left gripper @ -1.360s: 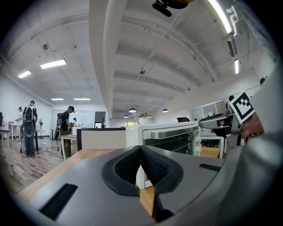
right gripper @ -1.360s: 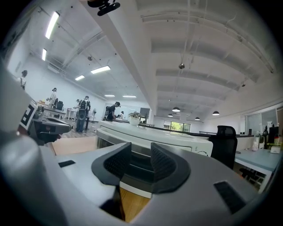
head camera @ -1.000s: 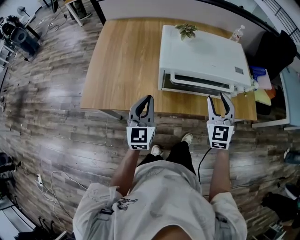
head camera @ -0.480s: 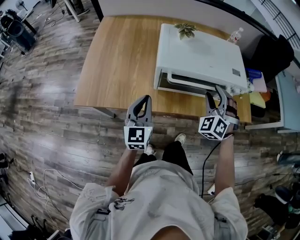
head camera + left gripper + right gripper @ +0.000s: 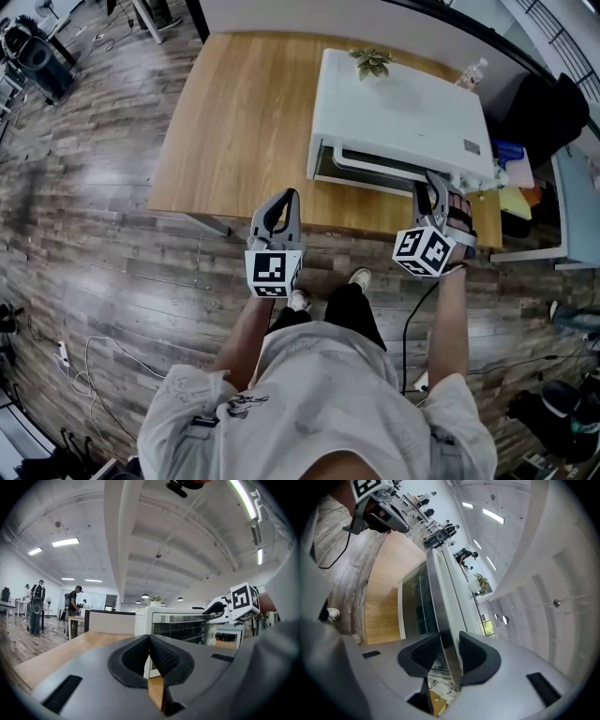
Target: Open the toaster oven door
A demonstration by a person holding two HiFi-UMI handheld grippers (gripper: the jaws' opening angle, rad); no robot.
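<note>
on a wooden table [image 5: 244, 122], a white toaster oven [image 5: 403, 103] stands at the right end, door shut. the right gripper [image 5: 437, 185] is closing its jaws on the door handle [image 5: 375, 161], near its right end. the left gripper [image 5: 289, 197], jaws together and empty, hangs by the table's near edge.

A pale, creased short-sleeved shirt [image 5: 319, 403] fills the lower frame, with a small dark print [image 5: 246, 406] at its left. Black trousers [image 5: 349, 309] and whitish shoes [image 5: 358, 278] show above.
</note>
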